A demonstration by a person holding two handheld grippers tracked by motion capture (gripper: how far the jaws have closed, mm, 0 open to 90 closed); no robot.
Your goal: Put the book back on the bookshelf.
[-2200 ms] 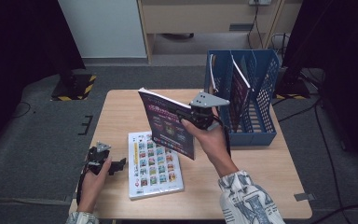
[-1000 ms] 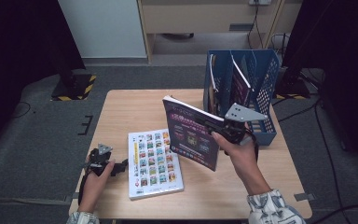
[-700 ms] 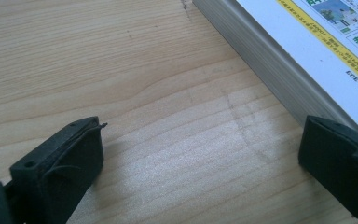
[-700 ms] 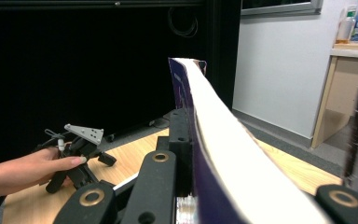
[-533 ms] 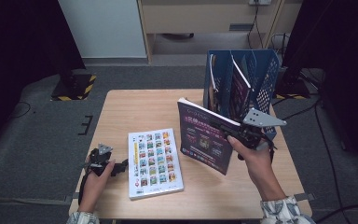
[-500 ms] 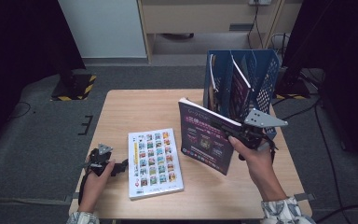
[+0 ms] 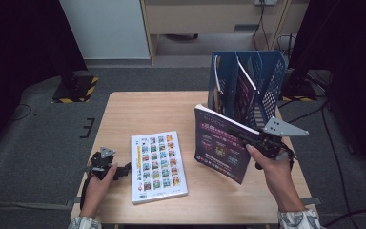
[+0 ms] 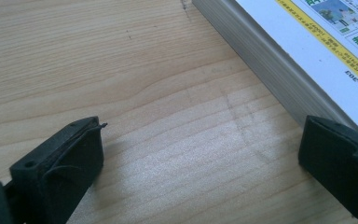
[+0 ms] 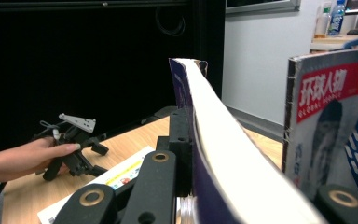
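Observation:
My right gripper (image 7: 246,139) is shut on a thick purple-covered book (image 7: 221,148) and holds it upright just above the table, in front of the blue file rack (image 7: 272,81). In the right gripper view, the purple-covered book (image 9: 214,140) stands edge-on between the jaws of my right gripper (image 9: 191,154). Just to its right, a magazine (image 9: 326,116) stands in the rack. My left gripper (image 7: 123,168) rests on the table at the front left, open and holding nothing. It lies beside a white book (image 7: 158,164) with a grid of coloured pictures. In the left gripper view, the jaws of my left gripper (image 8: 200,149) straddle bare wood next to that white book (image 8: 307,51).
The wooden table (image 7: 143,109) has bare room at its back left. The rack stands at the table's back right corner with magazines (image 7: 244,90) in its slots. Dark floor and a pale cabinet lie beyond the table.
My right hand has carried the purple book rightward and nearer the front of the rack. The left gripper and the white book have not moved.

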